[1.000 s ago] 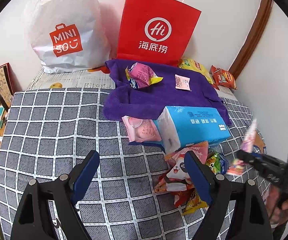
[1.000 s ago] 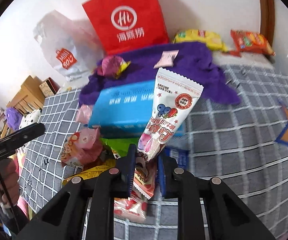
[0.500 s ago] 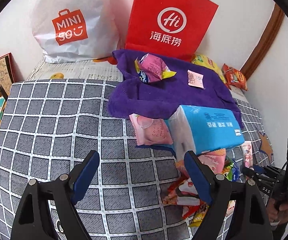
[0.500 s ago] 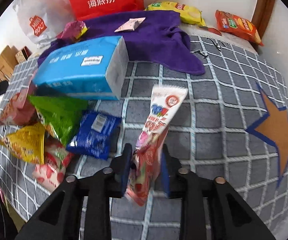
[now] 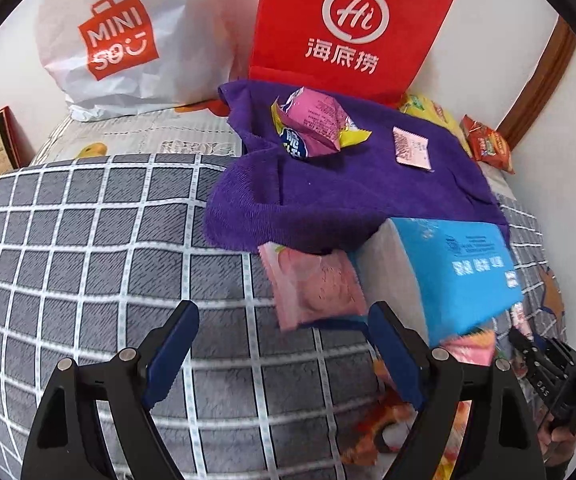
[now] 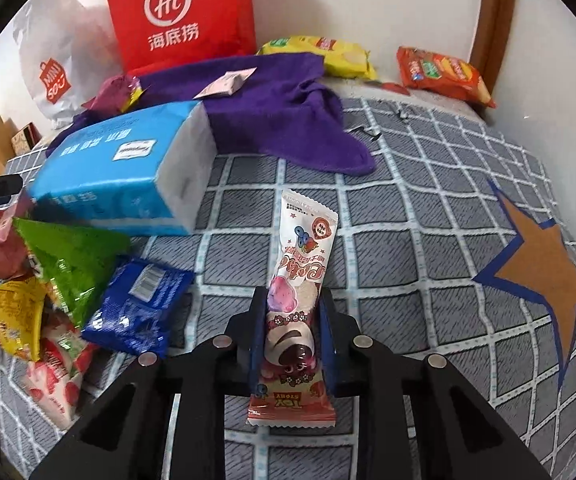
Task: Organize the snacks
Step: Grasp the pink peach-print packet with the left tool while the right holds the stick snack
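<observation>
Between my right gripper's [image 6: 289, 332] closed fingers sits one pink snack stick [image 6: 297, 300]; left gripper [image 5: 284, 354] gapes empty; heaped snacks [image 6: 48, 280] remain leftward.

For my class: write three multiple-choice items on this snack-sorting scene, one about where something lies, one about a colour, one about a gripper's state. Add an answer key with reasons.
1. Where does the small pink sachet lie?
A. on the purple towel
B. on the blue tissue pack
C. inside the red paper bag

2. What colour is the star on the checked cover?
A. green
B. orange-brown, edged blue
C. white

3. What state is the right gripper in?
A. wide open, empty
B. out of view
C. shut on the long pink-and-white snack packet

Key: A, the sachet rests flat on the towel; B, the right wrist view shows it; C, both jaws press the packet's sides.
</observation>
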Tool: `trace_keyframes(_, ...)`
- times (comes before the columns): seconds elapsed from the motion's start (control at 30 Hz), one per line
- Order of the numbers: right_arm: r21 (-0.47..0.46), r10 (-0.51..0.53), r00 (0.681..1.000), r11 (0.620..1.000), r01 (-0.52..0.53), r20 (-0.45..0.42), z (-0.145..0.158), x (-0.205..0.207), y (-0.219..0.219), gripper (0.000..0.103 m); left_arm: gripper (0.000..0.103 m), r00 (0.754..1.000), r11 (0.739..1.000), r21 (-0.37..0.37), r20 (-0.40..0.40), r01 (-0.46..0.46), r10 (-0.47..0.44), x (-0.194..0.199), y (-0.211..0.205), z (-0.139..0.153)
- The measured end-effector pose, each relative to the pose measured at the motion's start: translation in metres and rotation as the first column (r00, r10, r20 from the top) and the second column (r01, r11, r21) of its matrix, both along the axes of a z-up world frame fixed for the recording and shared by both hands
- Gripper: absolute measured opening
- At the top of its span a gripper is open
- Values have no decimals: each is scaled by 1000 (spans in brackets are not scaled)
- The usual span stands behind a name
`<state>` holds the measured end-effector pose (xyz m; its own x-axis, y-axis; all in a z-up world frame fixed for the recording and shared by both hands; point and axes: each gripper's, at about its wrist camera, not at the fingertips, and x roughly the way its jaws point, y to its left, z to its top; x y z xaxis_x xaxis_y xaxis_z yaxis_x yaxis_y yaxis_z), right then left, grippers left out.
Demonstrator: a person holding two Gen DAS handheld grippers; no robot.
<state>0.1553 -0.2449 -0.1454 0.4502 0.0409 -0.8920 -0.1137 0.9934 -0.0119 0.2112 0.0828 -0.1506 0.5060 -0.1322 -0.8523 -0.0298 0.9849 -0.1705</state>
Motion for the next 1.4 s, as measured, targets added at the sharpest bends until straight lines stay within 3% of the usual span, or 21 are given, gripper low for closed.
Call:
trace_keyframes(0.17, -24, -3, 998, 1000, 5, 63, -2, -2, 1, 24, 86, 999, 1000, -3, -34, 21, -22, 21, -2, -16)
trace_keyframes(0.5, 3, -18, 998, 1000, 18, 63, -3, -2, -2, 28, 82, 997, 997, 24, -11, 77, -77, 33, -16, -29)
trace_keyframes(0.57, 16, -21, 998, 1000, 20, 61, -3, -2, -4, 28, 71, 997, 997, 14, -5, 82, -81, 33, -15, -27)
trace_keyframes(0.63, 34, -25, 998, 999, 23, 59, -3, -2, -6, 28, 42, 997, 997, 5, -3, 82, -82, 33, -14, -25)
trace_keyframes(0.73, 36, -26, 998, 999, 24, 60, -3, -3, -7, 28, 28, 995, 995, -13, -10, 100, -100, 29, -13, -23)
trace_keyframes(0.97, -3, -20, 998, 1000, 20, 59, 2, -5, -2, 21, 26, 996, 996, -18, 6, 90, -90, 8, -4, -6)
trace_keyframes(1.2, 52, -24, 995, 998, 19, 99, 37, -19, 3, 21, 26, 997, 997, -26, 30, 77, -76, -26, 0, 14)
trace_keyframes(1.4, 8, 19, 992, 1000, -20, 122, 63, -33, 23, 21, 26, 998, 999, -31, 51, 40, -38, -53, 4, 28)
